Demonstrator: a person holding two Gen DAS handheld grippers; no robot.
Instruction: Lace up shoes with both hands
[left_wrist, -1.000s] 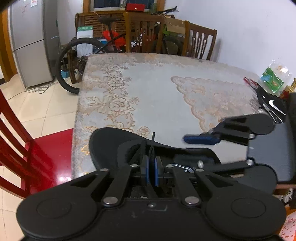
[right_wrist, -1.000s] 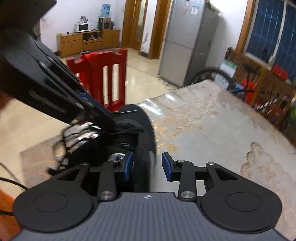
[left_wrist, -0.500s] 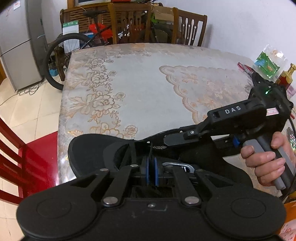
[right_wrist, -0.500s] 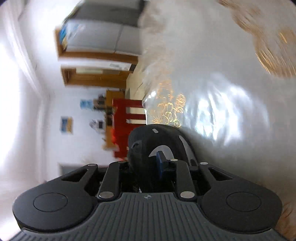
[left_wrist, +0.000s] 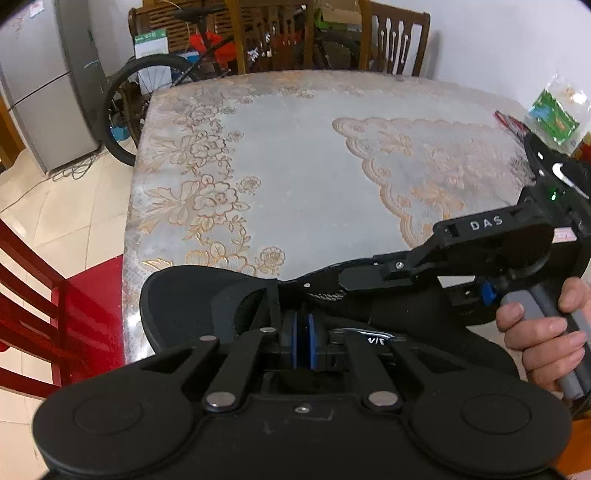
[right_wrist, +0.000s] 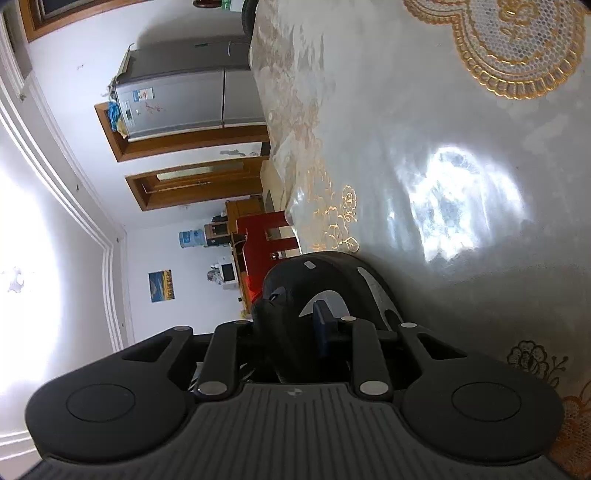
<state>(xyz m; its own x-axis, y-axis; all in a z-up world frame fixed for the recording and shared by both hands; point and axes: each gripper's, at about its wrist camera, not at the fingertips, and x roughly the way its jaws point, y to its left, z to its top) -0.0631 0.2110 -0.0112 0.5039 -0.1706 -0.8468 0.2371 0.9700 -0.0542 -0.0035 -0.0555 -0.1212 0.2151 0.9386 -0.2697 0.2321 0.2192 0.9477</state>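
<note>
Left wrist view: we see left gripper (left_wrist: 302, 345) jaws together; whether on lace (left_wrist: 328, 295) is unclear.
Right gripper (right_wrist: 295, 332): jaws clamped across shoe (right_wrist: 317, 280), lower centre.
Handling: we judge shoe light, lace limp; grip near its tip.

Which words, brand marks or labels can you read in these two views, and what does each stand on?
"DAS": white letters on the black arm of the right tool.
White swoosh mark, no letters: side of the black shoe.
Silver tag on the shoe by the left tool: partly hidden, unreadable.
Green and white box and fridge stickers: too small to read.
</note>
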